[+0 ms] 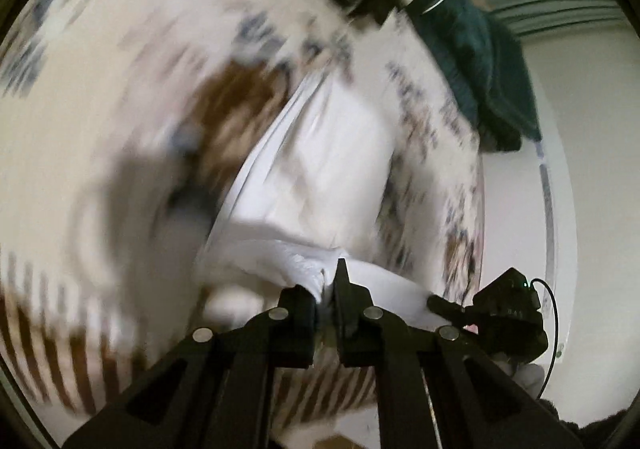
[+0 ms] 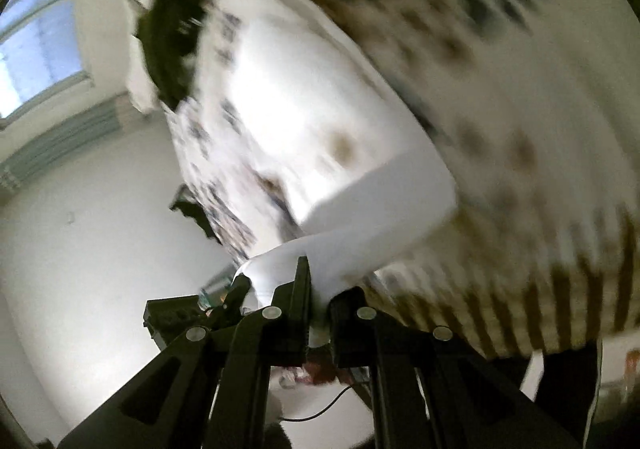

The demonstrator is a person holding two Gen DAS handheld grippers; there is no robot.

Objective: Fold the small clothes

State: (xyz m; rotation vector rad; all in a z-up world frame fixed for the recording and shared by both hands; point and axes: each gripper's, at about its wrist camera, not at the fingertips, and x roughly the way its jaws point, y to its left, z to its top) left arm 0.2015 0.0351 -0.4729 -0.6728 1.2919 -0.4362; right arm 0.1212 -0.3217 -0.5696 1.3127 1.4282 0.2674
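A white garment (image 1: 320, 177) hangs lifted over a patterned cloth surface (image 1: 100, 89); both views are motion-blurred. My left gripper (image 1: 326, 289) is shut on a bunched edge of the white garment. My right gripper (image 2: 320, 297) is shut on another part of the same white garment (image 2: 328, 137), which stretches away from it. The right gripper shows at the lower right of the left wrist view (image 1: 508, 309). The left gripper shows at the lower left of the right wrist view (image 2: 188, 313).
A dark green garment (image 1: 480, 61) lies at the far edge of the patterned cloth; it also shows in the right wrist view (image 2: 172, 33). The cloth has brown stripes (image 2: 560, 297) near its edge. A window (image 2: 36, 33) and white walls are behind.
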